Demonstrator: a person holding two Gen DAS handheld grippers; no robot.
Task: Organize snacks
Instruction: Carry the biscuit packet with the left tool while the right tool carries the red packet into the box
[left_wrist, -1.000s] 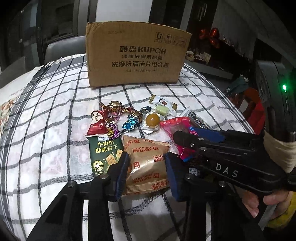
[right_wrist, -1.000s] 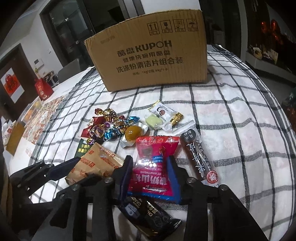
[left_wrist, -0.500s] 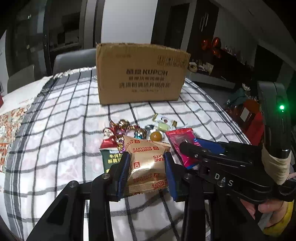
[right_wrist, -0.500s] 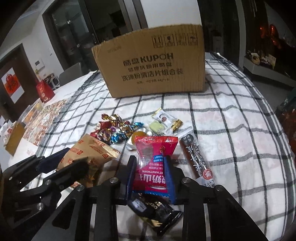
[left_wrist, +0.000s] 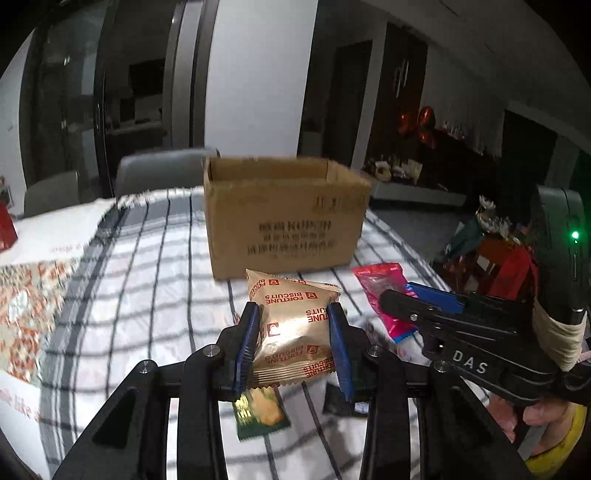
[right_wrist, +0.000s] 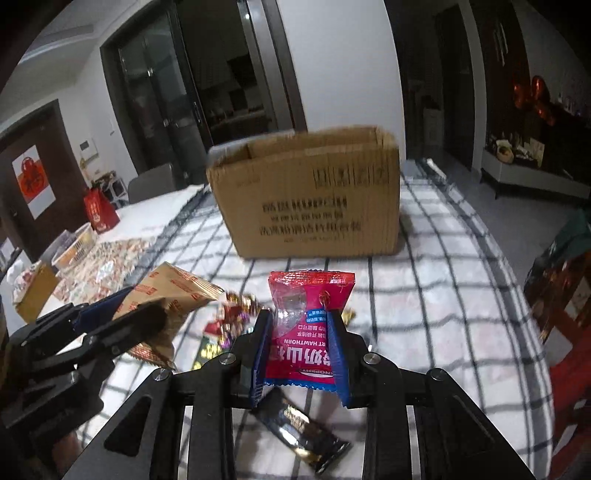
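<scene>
My left gripper (left_wrist: 293, 341) is shut on a gold biscuit packet (left_wrist: 291, 328), held clear above the checked tablecloth (left_wrist: 155, 295). My right gripper (right_wrist: 299, 354) is shut on a red hawthorn snack packet (right_wrist: 308, 325), also lifted off the cloth. Each gripper shows in the other's view: the right gripper (left_wrist: 417, 302) at the right with the red packet (left_wrist: 380, 288), the left gripper (right_wrist: 125, 314) at the left with the gold packet (right_wrist: 173, 295). An open cardboard box (left_wrist: 284, 218) stands behind, its top open (right_wrist: 314, 192).
On the cloth below lie a green cracker packet (left_wrist: 258, 410), a dark chocolate bar (right_wrist: 299, 428) and several foil-wrapped sweets (right_wrist: 236, 314). A grey chair (left_wrist: 162, 173) stands behind the table. A red bag (right_wrist: 99, 210) and a basket (right_wrist: 74, 247) sit at far left.
Both grippers have risen from the tablecloth, carrying the gold packet and the red packet up. The box's open top has come into view and the loose snacks have dropped below the fingers.
</scene>
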